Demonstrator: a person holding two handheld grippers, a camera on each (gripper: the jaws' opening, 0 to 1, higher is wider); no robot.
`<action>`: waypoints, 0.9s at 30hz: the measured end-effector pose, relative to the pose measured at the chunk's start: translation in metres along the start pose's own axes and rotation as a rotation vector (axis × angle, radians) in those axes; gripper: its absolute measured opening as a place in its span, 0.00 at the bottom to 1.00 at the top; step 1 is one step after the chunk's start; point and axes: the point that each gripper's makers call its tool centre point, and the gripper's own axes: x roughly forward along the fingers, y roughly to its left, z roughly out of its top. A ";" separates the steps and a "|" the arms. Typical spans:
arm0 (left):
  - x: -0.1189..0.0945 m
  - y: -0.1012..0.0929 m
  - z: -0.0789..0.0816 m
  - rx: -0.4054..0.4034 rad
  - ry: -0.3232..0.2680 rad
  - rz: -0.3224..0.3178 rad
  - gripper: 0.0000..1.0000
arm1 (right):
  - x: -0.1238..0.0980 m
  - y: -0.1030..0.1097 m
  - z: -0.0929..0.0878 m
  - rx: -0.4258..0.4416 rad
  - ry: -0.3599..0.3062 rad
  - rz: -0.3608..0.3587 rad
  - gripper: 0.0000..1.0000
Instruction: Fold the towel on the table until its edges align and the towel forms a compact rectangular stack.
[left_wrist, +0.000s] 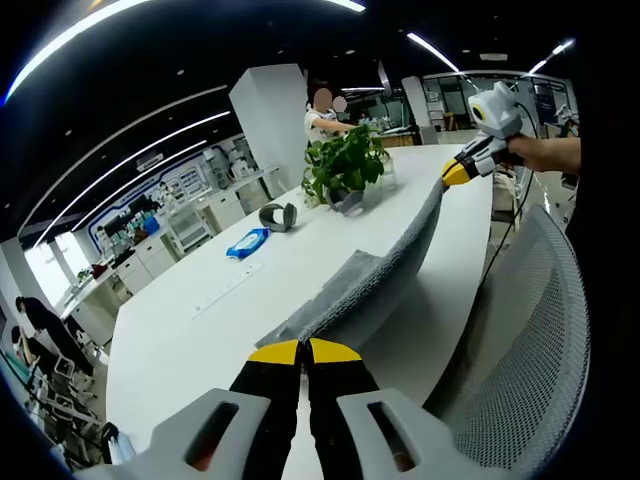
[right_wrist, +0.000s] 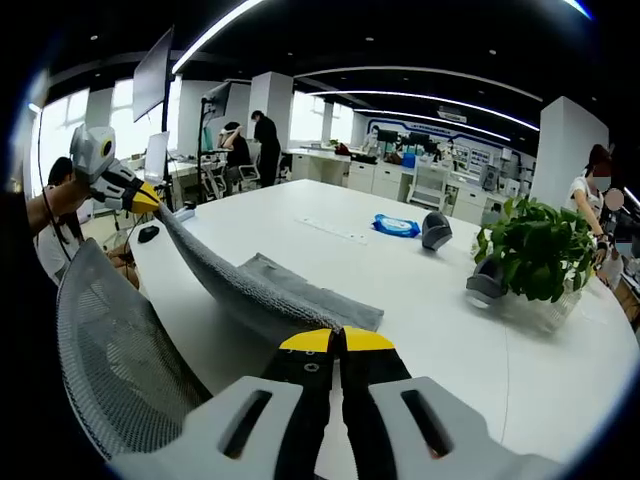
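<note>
In the left gripper view, the left gripper (left_wrist: 304, 351) rises from the bottom with its yellow-tipped jaws pressed together on one corner of the grey towel (left_wrist: 375, 280); in the right gripper view the right gripper (right_wrist: 336, 340) likewise has its jaws pinched on the opposite corner. The towel is stretched taut between the two grippers, its long axis running along the near edge of the white table (left_wrist: 200, 330), the held edge lifted off the surface while the lower part trails down and lies on the tabletop. Just outside that table edge stands a grey mesh office chair (left_wrist: 530, 330), close to the hanging towel. Beyond the towel the tabletop is mostly open, giving wide room toward the middle. Farther on lie a blue packet (left_wrist: 247, 243) and a dark grey headset-like object (left_wrist: 278, 216), then a potted green plant (left_wrist: 345, 165) in a clear vase near the far end. Past the table, a person in white (left_wrist: 322, 118) stands by a white pillar (left_wrist: 268, 120), with desks and workbenches behind.
</note>
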 end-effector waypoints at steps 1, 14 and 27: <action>-0.002 0.000 0.001 -0.005 -0.005 0.000 0.01 | -0.002 0.001 0.001 0.003 0.001 -0.002 0.00; -0.029 -0.010 0.013 -0.030 -0.018 0.017 0.01 | -0.031 0.019 0.007 0.038 0.003 -0.038 0.00; -0.008 -0.003 -0.009 -0.007 0.044 -0.003 0.01 | -0.004 0.012 0.003 -0.021 0.029 -0.015 0.00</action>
